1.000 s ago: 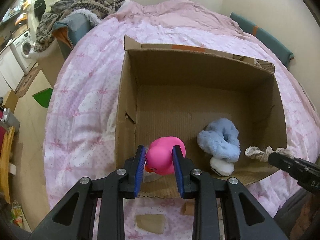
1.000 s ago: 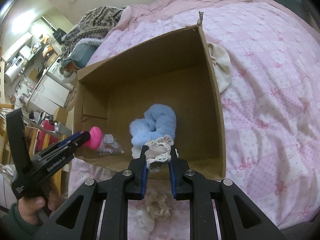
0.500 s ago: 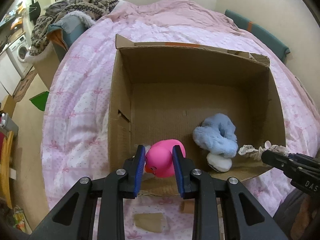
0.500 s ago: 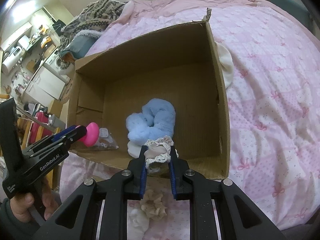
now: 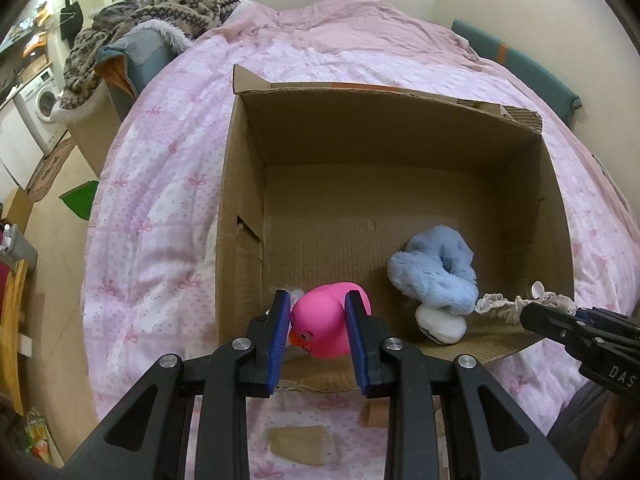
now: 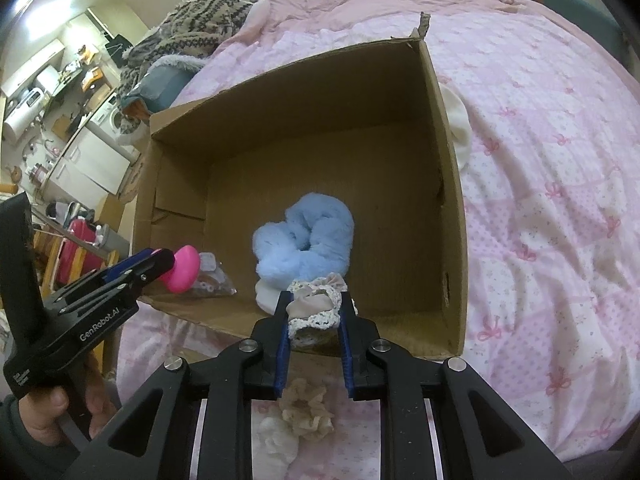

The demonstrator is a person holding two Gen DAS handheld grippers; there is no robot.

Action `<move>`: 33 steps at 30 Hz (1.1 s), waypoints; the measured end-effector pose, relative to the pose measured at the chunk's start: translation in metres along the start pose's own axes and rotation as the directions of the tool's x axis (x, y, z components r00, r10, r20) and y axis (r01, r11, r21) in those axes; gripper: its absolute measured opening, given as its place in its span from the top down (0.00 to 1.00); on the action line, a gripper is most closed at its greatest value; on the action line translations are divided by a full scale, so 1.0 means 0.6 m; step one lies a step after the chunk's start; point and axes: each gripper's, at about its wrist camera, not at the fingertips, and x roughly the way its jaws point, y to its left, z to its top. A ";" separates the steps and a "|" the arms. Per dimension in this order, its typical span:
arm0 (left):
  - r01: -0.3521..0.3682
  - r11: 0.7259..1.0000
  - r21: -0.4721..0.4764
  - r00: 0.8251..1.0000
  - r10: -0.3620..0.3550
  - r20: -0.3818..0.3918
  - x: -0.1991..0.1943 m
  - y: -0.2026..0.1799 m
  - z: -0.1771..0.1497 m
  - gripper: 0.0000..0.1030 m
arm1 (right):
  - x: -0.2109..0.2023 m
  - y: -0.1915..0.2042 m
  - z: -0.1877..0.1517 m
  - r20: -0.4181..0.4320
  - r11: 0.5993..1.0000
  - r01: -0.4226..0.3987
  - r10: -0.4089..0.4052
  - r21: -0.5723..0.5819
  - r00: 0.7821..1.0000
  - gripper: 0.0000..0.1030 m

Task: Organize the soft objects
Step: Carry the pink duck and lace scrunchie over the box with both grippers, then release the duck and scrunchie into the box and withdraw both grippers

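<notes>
Left wrist and right wrist: two loads at the box's near edge

Left wrist: the left claw (image 5: 318,330) clamps a pink rubber duck (image 5: 326,326) over the near wall of the cardboard box (image 5: 240,200); released early, it could roll onto the bed (image 5: 160,184).

Right wrist: the right claw (image 6: 315,330) pinches a lace scrunchie (image 6: 316,310) beside the blue scrunchie (image 6: 306,242); lace may snag.
</notes>
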 end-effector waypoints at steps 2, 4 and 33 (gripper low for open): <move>0.002 1.000 0.001 1.000 -0.002 -0.003 0.000 0.000 0.000 0.75 | 0.000 0.000 0.001 0.000 1.000 0.008 -0.008 0.000 1.000 0.76; 0.004 1.000 -0.003 1.000 -0.004 -0.003 -0.001 0.001 0.001 0.75 | 0.001 0.000 0.001 0.000 1.000 0.017 -0.017 0.001 1.000 0.71; -0.018 1.000 -0.024 0.998 0.019 0.057 -0.039 0.011 -0.003 0.36 | -0.060 -0.030 0.016 0.184 0.994 -0.006 -0.014 0.106 0.983 0.26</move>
